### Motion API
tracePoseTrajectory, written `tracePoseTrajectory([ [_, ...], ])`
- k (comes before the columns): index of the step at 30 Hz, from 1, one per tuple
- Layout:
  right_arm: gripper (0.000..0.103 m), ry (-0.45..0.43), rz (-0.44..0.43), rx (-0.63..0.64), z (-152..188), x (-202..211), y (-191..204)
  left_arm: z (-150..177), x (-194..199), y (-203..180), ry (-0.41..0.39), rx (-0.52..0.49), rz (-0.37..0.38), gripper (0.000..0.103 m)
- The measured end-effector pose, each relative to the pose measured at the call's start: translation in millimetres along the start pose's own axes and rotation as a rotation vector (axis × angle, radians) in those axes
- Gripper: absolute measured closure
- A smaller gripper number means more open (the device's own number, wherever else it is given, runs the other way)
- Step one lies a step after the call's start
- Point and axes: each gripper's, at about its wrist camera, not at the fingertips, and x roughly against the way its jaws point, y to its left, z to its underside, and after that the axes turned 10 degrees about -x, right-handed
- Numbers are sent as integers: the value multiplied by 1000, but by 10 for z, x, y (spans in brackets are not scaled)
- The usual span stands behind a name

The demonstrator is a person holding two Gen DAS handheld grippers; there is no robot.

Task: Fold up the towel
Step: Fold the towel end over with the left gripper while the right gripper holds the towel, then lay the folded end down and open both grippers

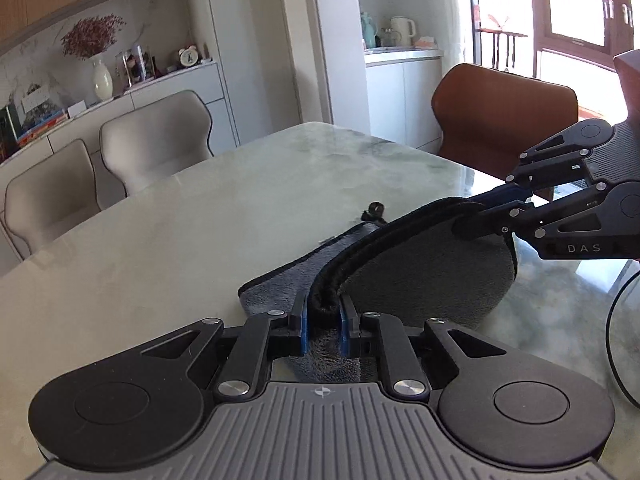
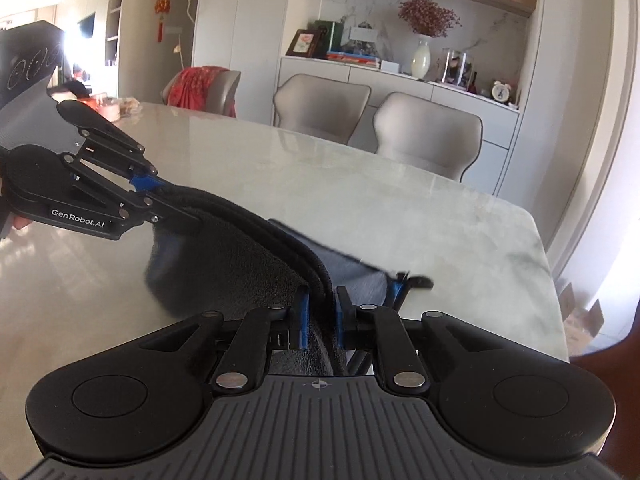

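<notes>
The dark grey towel (image 1: 432,268) is held up off the pale marble table (image 1: 160,240) by two corners of one hemmed edge, which runs as a thick black cord between the two grippers. In the left wrist view the left gripper (image 1: 323,322) sits at bottom centre, its jaws narrow and pinching the hem; the right gripper (image 1: 486,210) reaches in from the right of the frame, jaws clamped on the other end of the hem. In the right wrist view the right gripper (image 2: 320,312) at bottom centre grips the hem, and the left gripper (image 2: 168,204) comes in from the left. The rest of the towel (image 2: 240,264) hangs down in a fold, its lower part resting on the table (image 2: 400,200).
</notes>
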Motion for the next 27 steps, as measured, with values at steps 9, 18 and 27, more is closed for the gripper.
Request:
tracePoseTrajectory([
  [9,90,120,-15,-52,-275,-751,-321,-19,-623,521,97,122,58,88],
  [18,90,191,4,-42,-248,-1153,-372,-25,-946,609,164,86,42,82],
  [27,90,160,-16,-88,-320,-1136,-490,-70,-981,596,134,61,14,81],
])
